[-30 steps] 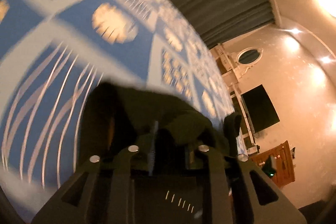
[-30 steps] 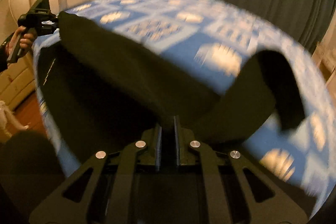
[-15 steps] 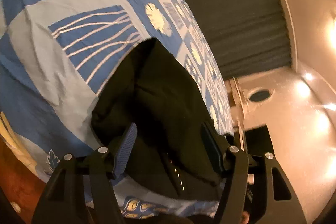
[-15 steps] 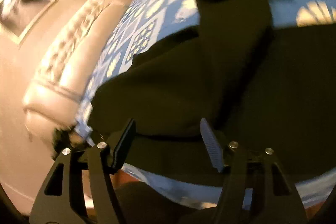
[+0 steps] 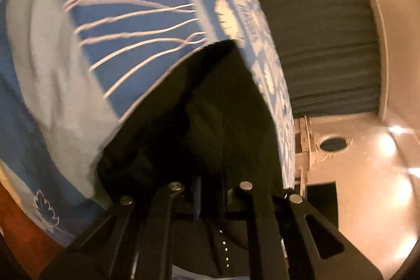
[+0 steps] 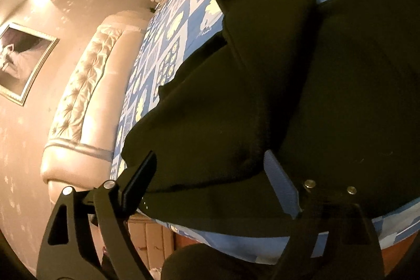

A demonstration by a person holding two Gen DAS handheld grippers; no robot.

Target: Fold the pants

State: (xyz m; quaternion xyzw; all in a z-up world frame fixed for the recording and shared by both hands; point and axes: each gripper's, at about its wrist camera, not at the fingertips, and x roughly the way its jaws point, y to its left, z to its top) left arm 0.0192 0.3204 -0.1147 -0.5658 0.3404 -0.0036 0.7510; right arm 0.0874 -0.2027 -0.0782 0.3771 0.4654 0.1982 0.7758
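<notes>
The black pants (image 6: 302, 85) lie on a blue and white patterned bedspread (image 6: 168, 25), one layer folded over another, with a leg end reaching the far top. My right gripper (image 6: 212, 175) is open and empty, its jaws spread wide just above the near edge of the pants. In the left wrist view the pants (image 5: 210, 106) form a dark peak over the bedspread (image 5: 110, 25). My left gripper (image 5: 210, 190) is shut on a bunched edge of the pants.
A tufted cream headboard (image 6: 84, 85) and a framed picture (image 6: 21, 62) stand on the left of the right wrist view. A dark curtain (image 5: 320, 49) and wall lights lie beyond the bed. Wooden floor (image 5: 15, 217) shows below the bed edge.
My left gripper was open half a second ago and has shut on the pants. My right gripper let go of the cloth earlier and stays open, now closer over the pants.
</notes>
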